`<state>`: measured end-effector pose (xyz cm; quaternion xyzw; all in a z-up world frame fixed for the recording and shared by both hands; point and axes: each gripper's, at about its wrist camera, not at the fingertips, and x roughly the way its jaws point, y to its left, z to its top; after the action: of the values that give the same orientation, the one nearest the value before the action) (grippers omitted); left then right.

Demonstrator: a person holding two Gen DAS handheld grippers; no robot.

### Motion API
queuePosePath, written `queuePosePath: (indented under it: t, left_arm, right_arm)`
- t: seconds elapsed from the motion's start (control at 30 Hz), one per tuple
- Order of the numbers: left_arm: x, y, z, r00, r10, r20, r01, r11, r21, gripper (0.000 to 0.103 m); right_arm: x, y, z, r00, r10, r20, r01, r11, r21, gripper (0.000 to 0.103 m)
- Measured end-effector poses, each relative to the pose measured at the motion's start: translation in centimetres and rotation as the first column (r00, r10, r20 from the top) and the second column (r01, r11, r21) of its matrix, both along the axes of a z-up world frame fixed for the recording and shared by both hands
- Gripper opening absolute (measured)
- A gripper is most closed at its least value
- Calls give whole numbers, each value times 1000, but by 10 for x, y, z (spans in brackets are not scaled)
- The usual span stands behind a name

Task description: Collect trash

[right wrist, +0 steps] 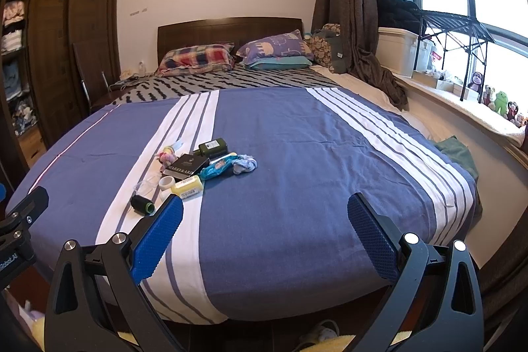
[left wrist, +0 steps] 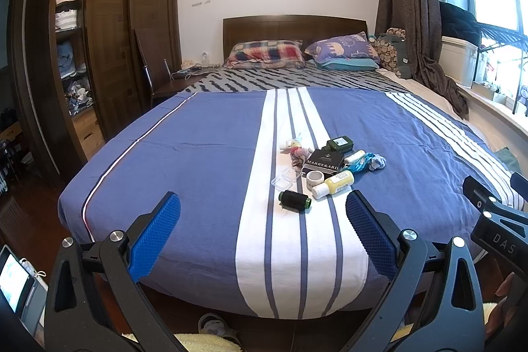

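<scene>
The left wrist view takes in an open wardrobe (left wrist: 71, 32) stacked with folded clothes and a lit screen (left wrist: 13, 281) at the lower left edge; the right wrist view instead shows the windowsill (right wrist: 462, 101) with a row of small toys (right wrist: 501, 103). Both look over a bed (left wrist: 198, 170) under a blue cover with white stripes, pillows (left wrist: 264, 54) at the dark headboard. The trash lies in a loose cluster on the white stripe near the foot of the bed: a black thread spool (left wrist: 294, 201), a yellow bottle (left wrist: 333, 184), a black box (left wrist: 325, 161), a dark green bottle (left wrist: 340, 144), a clear plastic lid (left wrist: 283, 179) and a crumpled blue wrapper (left wrist: 363, 162). The left gripper (left wrist: 263, 213) is spread wide, holding nothing, its fingers above the bed's near edge with the spool between them farther off. The right gripper (right wrist: 265, 213) is equally wide and empty, the cluster just beyond its left finger (right wrist: 158, 240).
</scene>
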<state>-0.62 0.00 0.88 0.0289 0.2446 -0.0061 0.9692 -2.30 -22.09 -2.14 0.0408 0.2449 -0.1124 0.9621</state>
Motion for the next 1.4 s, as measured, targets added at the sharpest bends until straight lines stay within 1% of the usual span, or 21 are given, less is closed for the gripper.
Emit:
queuePosePath:
  t: [0.23, 0.57, 0.8, 0.9, 1.03, 1.13, 1.17, 1.23, 1.27, 1.33, 1.4]
  left_arm:
    - [-3, 1, 4, 1000, 16, 11, -16, 1000, -1, 95]
    - [2, 1, 3, 1000, 19, 0, -19, 1000, 0, 95]
    - [15, 5, -6, 999, 40, -20, -39, 999, 10, 95]
    - [24, 10, -12, 998, 56, -28, -55, 998, 11, 95]
    - [42, 23, -22, 995, 82, -64, -83, 996, -15, 95]
    - [58, 33, -33, 990, 91, -107, -96, 995, -40, 95]
    - [62, 34, -37, 989, 89, -116, -94, 995, -38, 95]
    - [74, 34, -46, 987, 81, -139, -84, 996, -12, 95]
    - [81, 33, -52, 985, 79, -153, -78, 997, 14, 95]
    - [91, 32, -62, 980, 83, -179, -76, 996, 44, 95]
    - [104, 31, -72, 975, 69, -210, -61, 997, 44, 95]
  right_arm:
    - [0, -5, 0, 1000, 1, 2, -1, 1000, 12, 100]
    - [4, -9, -3, 1000, 3, -5, -3, 1000, 24, 100]
    - [10, -12, -8, 1000, -7, 0, 7, 999, 38, 100]
    - [16, -13, -13, 1000, 6, -5, -6, 999, 48, 100]
    - [29, -14, -21, 999, 32, -33, -30, 998, 64, 100]
    - [46, -14, -33, 996, 36, -84, -33, 999, 41, 100]
    - [53, -16, -40, 993, 53, -105, -47, 997, 60, 100]
    - [65, -21, -50, 988, 80, -130, -66, 992, 111, 100]
    - [70, -23, -53, 987, 88, -137, -71, 990, 123, 100]
    - [83, -25, -62, 983, 93, -157, -74, 990, 123, 100]
    - [98, -28, -71, 981, 77, -177, -59, 993, 101, 100]
